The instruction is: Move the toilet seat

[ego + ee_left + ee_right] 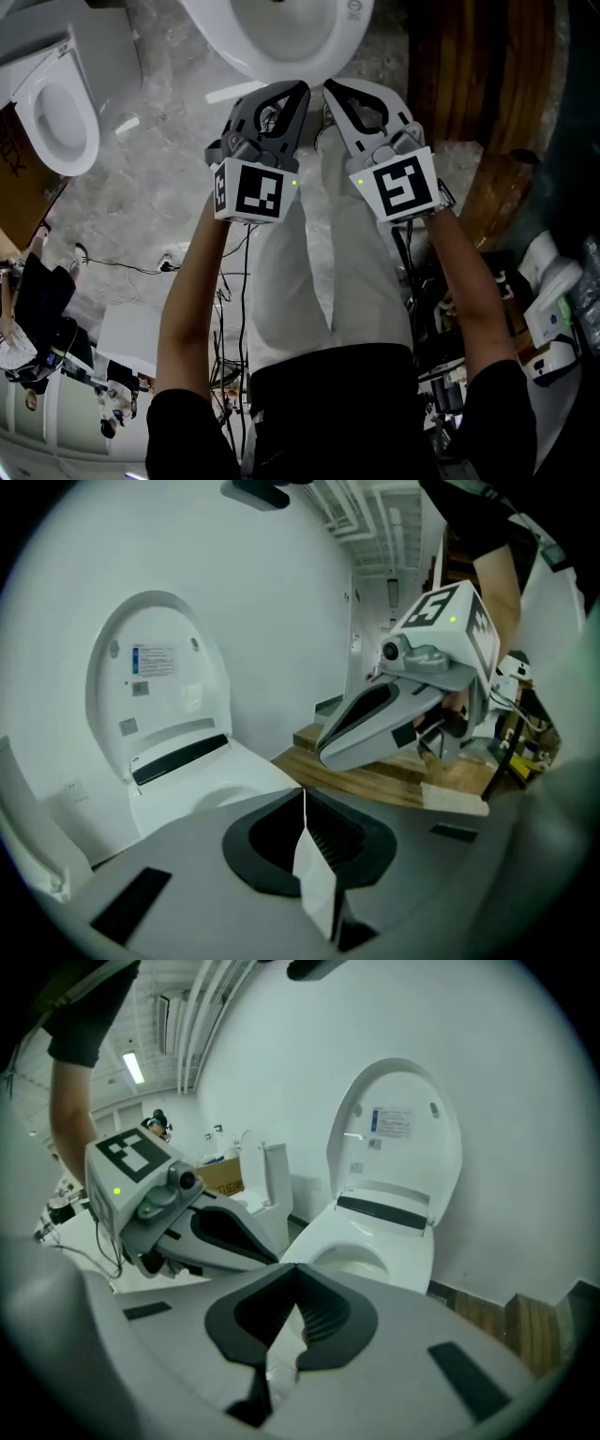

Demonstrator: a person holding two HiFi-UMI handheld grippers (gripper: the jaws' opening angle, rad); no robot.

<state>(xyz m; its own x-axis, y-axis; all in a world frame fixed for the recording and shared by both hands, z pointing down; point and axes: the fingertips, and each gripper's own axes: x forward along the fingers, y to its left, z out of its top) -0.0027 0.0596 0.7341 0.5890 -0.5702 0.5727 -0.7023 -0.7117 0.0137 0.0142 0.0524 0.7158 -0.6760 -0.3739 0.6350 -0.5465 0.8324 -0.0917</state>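
Observation:
A white toilet (277, 37) stands at the top centre of the head view, just beyond both grippers. Its lid (159, 691) stands upright against the wall, with a label on its underside. The lid (398, 1133) shows the same way in the right gripper view, above the seat and bowl (352, 1260). My left gripper (302, 86) and right gripper (328, 86) are held side by side, both shut and empty, short of the bowl's front rim. In each gripper view my own jaws meet, left gripper (303, 794) and right gripper (298, 1274), and the other gripper shows alongside.
A second white toilet (56, 108) stands on the grey floor at the left. A wooden platform (469, 75) lies to the right of the toilet. Cables (141, 267) trail over the floor, white equipment (553, 300) sits at the right, and people (37, 319) are at the lower left.

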